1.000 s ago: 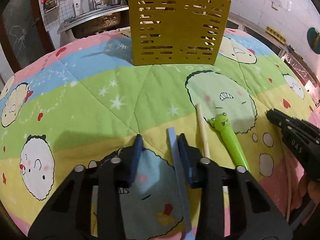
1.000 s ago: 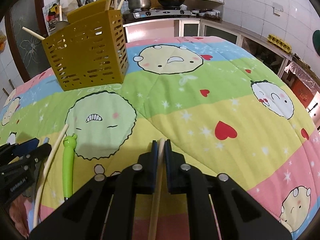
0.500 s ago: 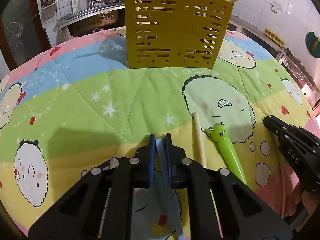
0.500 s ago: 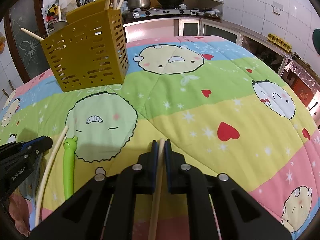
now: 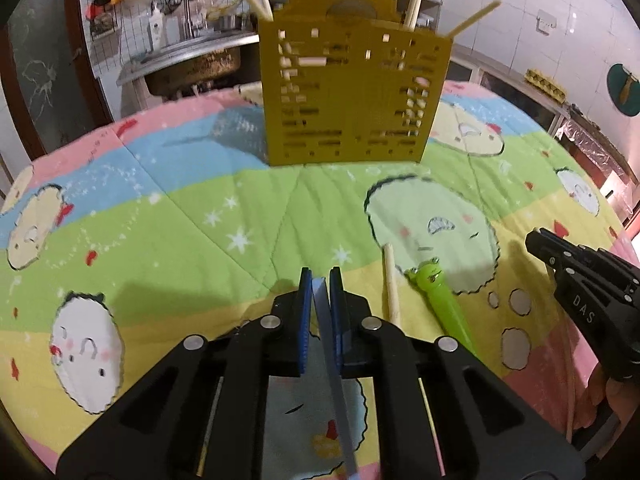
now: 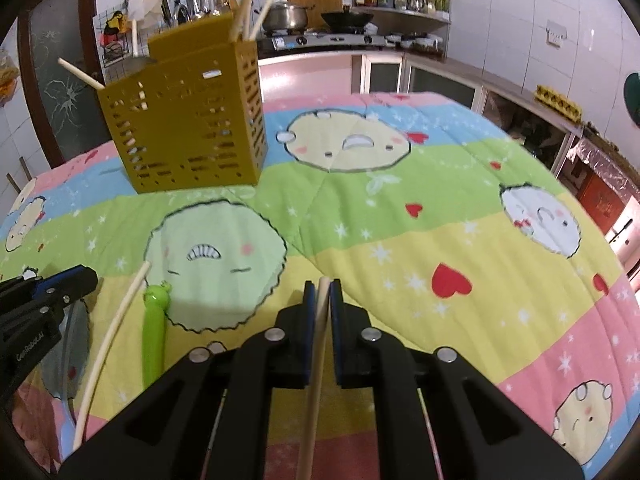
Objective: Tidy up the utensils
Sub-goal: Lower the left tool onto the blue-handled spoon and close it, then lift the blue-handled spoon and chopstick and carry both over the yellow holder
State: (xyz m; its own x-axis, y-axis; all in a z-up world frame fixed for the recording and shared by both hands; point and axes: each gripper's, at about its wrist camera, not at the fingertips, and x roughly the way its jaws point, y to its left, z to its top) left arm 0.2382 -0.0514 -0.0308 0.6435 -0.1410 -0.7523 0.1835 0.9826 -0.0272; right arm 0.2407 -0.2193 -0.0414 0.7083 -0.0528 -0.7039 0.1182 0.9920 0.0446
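Note:
My left gripper (image 5: pixel 320 280) is shut on a thin blue stick (image 5: pixel 334 372) that runs back between the fingers, lifted off the quilt. My right gripper (image 6: pixel 323 286) is shut on a pale wooden chopstick (image 6: pixel 314 384). The yellow slotted utensil holder (image 5: pixel 352 92) stands at the far side with several chopsticks poking out; in the right wrist view the holder (image 6: pixel 188 120) is at upper left. On the quilt lie a loose wooden chopstick (image 5: pixel 391 284) and a green frog-headed utensil (image 5: pixel 444 300). The right gripper (image 5: pixel 580 300) shows at the edge of the left wrist view.
A cartoon-printed quilt (image 6: pixel 420 216) covers the table. Behind it are a sink (image 5: pixel 192 68), a stove with pots (image 6: pixel 320 24) and shelves. The left gripper (image 6: pixel 36 308) shows at the left edge of the right wrist view, beside the loose chopstick (image 6: pixel 112 332) and green utensil (image 6: pixel 154 332).
My left gripper has shut on the blue stick and lifted it off the quilt, tilting up toward the holder. The right gripper keeps its hold on the chopstick and rose a little.

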